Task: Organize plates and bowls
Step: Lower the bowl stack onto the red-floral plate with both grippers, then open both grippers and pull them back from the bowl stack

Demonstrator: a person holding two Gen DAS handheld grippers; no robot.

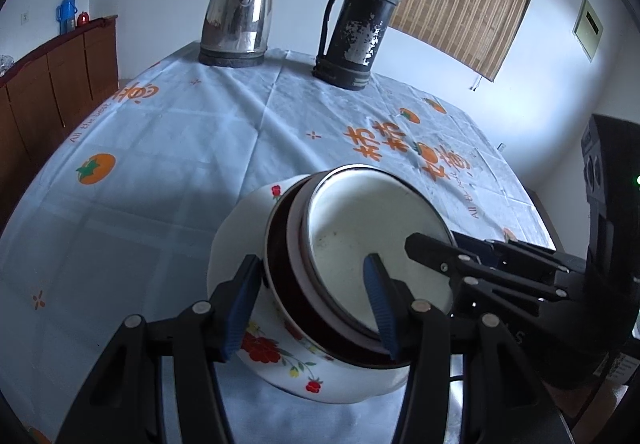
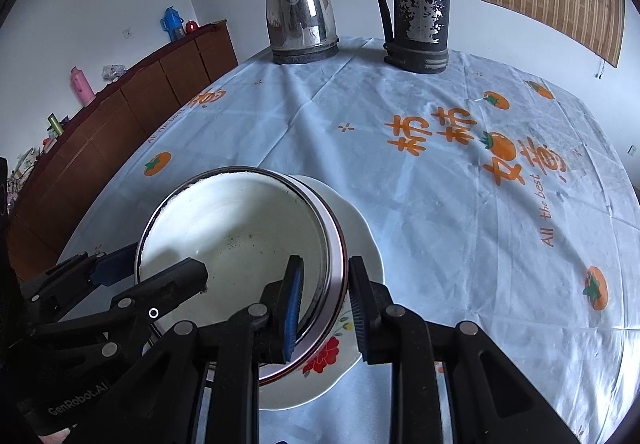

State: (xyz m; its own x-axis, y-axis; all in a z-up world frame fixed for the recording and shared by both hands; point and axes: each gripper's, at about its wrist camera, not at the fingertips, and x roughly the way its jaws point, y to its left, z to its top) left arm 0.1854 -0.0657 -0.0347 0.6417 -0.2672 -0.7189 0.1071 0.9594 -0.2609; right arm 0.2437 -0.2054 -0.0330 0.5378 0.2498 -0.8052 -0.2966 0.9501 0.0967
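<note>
Holding both grippers on the stack, I see the left gripper (image 1: 316, 304) part-open, one pad outside and one inside the near wall of the dark-rimmed bowls, though I cannot tell if the pads press. My right gripper (image 2: 326, 300) is nearly closed, pinching the rim of the top white bowl (image 2: 240, 228) on the opposite side. The bowls sit nested and tilted on the flowered plate (image 1: 288, 368), which rests on the blue tablecloth (image 1: 168, 148). A steel kettle (image 1: 238, 12) and black flask (image 1: 360, 20) stand well apart at the far edge
</note>
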